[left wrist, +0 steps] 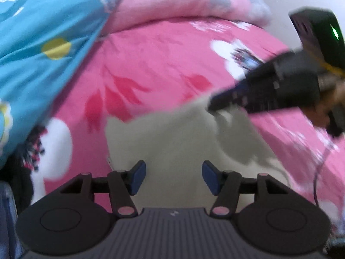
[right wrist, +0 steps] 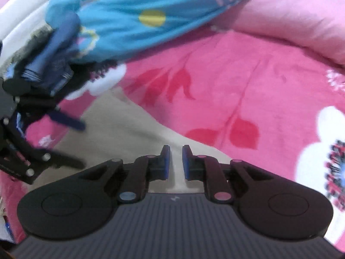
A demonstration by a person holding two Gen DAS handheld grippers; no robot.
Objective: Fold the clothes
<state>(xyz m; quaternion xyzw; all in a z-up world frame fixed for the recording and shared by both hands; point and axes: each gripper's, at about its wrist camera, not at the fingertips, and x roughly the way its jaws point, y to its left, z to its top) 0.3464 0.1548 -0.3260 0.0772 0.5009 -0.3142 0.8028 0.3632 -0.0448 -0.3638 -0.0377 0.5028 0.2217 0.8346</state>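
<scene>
Left wrist view: left gripper (left wrist: 173, 178), jaws wide apart, empty, hovering over the beige garment (left wrist: 172, 142) lying mostly flat on the pink floral bed cover (left wrist: 163, 64). Beyond and right of the jaws, right gripper (left wrist: 217, 105), jaws nearly closed, apparently pinching the garment's far edge; grip blurred. Farther off, blue quilt (left wrist: 43, 43). Folding judged barely begun: one edge lifted, no completed fold visible.

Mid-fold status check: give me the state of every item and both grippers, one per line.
Left gripper: open, empty, above the cloth.
Right gripper: nearly closed on a raised fold of cloth.
Beige garment: lying on the bed, partly folded, one corner lifted.
Pink floral bedsheet: spread flat.
Blue quilt: bunched at the side.
</scene>
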